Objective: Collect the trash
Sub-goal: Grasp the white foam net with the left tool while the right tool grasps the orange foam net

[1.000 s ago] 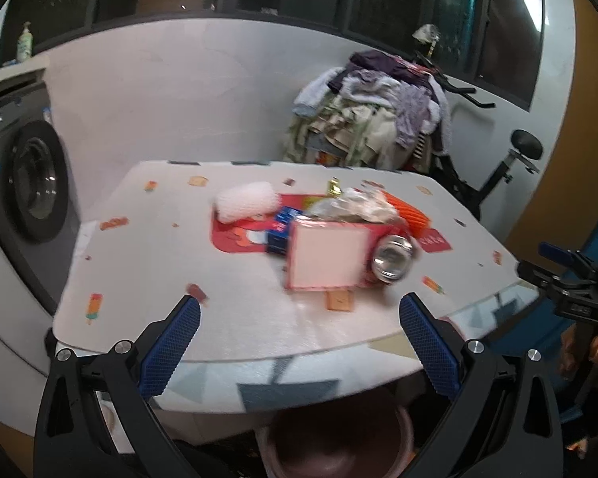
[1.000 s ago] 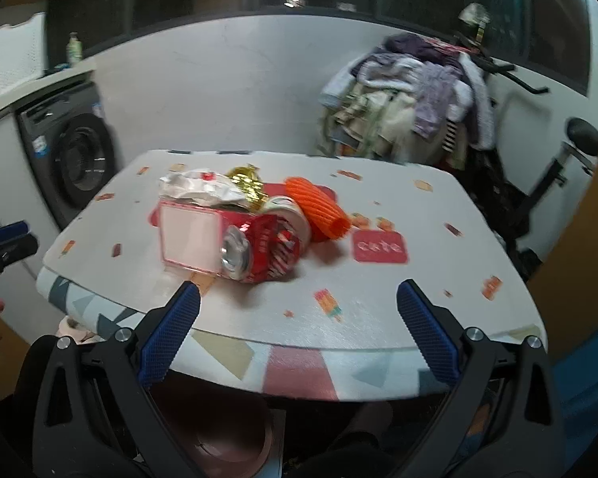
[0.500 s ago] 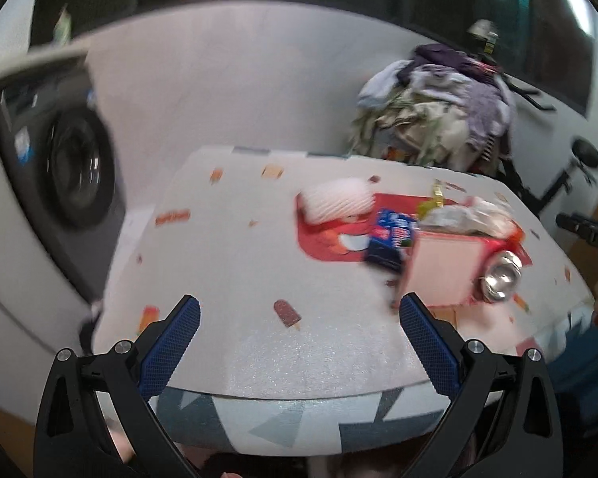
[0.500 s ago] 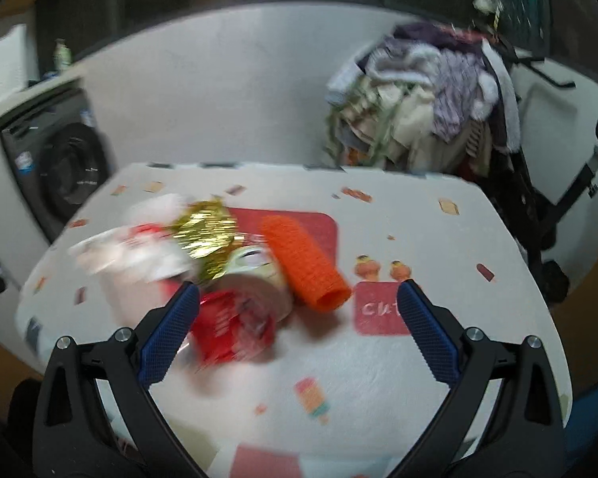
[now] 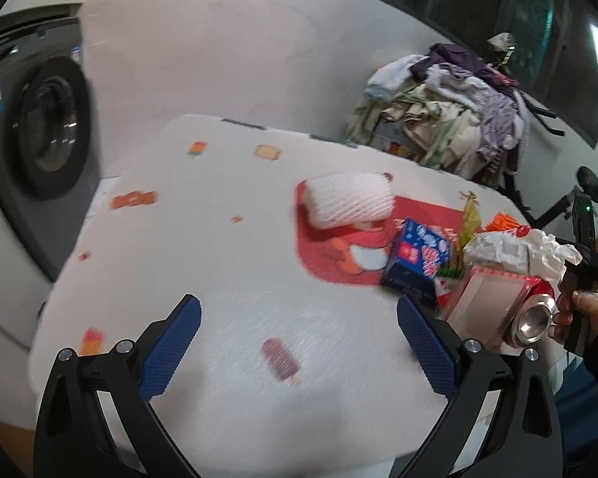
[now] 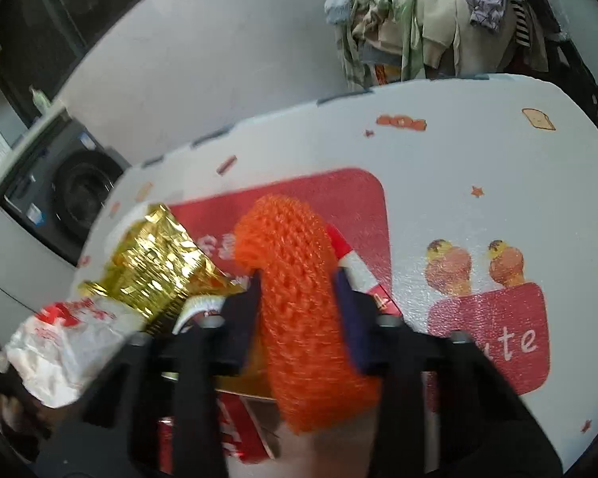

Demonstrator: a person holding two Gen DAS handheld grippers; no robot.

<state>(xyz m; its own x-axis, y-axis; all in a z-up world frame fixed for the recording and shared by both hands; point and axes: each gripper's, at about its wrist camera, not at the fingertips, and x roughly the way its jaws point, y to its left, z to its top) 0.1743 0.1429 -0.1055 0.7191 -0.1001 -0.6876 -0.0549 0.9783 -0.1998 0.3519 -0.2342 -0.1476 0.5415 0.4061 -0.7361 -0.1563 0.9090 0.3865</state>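
We have our right gripper (image 6: 297, 302), its jaws just closed, pinching the orange foam net sleeve (image 6: 295, 294) atop the table's (image 5: 227, 279) litter, apparently our first pick, while our left gripper (image 5: 299, 342) hangs wide open, empty.

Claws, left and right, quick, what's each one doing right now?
Left claw: open, holding nothing, above bare tabletop.
Right claw: just closed, shut on the orange foam net.

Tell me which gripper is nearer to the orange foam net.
Right. The right gripper is clamped on the orange foam net; the left gripper hangs open over bare tablecloth, well away from it.
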